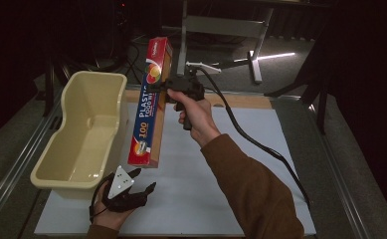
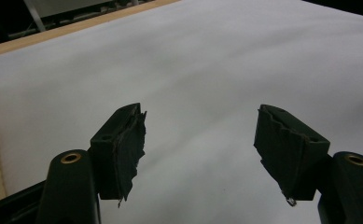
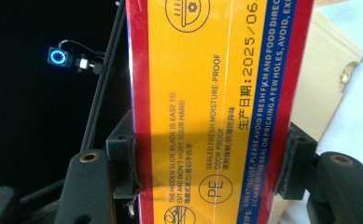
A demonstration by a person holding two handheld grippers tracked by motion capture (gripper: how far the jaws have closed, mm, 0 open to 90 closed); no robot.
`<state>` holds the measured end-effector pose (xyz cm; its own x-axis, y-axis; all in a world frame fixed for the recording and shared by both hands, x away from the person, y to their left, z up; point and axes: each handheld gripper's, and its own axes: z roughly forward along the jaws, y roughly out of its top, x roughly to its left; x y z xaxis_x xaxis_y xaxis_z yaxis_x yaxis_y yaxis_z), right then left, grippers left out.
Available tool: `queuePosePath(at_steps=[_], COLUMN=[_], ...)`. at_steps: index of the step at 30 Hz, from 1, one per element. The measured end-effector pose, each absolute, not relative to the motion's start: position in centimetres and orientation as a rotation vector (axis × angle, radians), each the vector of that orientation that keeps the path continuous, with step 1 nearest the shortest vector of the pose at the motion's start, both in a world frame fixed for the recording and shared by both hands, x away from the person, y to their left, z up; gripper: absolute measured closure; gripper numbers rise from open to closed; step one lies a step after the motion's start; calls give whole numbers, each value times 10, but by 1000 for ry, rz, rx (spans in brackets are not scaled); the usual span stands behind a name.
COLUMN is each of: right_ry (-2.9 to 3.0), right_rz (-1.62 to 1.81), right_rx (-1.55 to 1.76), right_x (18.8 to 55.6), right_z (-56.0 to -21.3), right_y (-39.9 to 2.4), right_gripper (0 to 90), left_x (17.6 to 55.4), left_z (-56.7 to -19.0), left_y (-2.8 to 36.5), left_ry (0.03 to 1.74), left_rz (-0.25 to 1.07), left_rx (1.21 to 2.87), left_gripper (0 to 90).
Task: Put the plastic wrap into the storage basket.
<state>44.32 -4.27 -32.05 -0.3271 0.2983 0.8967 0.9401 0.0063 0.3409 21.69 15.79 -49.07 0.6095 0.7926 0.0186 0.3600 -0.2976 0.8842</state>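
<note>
Right tool (image 1: pixel 162 87) was clamped across the plastic wrap box (image 1: pixel 150 107), both pads pressed on its long edges, seen close in the right gripper view (image 3: pixel 212 172) with the yellow and red printed face of the box (image 3: pixel 207 93) between the jaws. Box was held up in the air, near upright and tilted slightly, grip about mid-length, so part of it stuck up above the tool and a longer part hung below it. Nothing of the box touched the surface (image 1: pixel 260 164).

Cream tub (image 1: pixel 81 134) sat just beside the held box, on the far side of it from the right hand (image 1: pixel 197 117). Tub looked empty inside. Its pale wall also showed behind the box in the right gripper view (image 3: pixel 324 84).

Left tool (image 1: pixel 131 186) lay low on the surface, below the box's lower end and next to the near corner of the tub. Jaws were spread wide, nothing between them; the left gripper view (image 2: pixel 200 140) showed bare white surface (image 2: pixel 216 56) ahead.

Progress, as judged: pick-up done, lift done, box carried clear of the surface. Left to do: likely move it over the tub, lower it in, release. Box not over the tub opening yet as far as I could tell, so roughly halfway. Left tool had no part in the hold.
</note>
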Motion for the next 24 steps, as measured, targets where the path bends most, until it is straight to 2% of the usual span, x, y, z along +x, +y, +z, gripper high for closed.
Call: queuePosePath(at_steps=[24], right_ry=[-1639], right_rz=[-1394], right_rx=[-1273], right_x=[437], right_z=[-317], right_y=[11], right_gripper=[390], left_x=[215], left_z=[-490], left_y=[157], left_ry=[912], left_rz=[579], left_rx=[1888], left_gripper=[328])
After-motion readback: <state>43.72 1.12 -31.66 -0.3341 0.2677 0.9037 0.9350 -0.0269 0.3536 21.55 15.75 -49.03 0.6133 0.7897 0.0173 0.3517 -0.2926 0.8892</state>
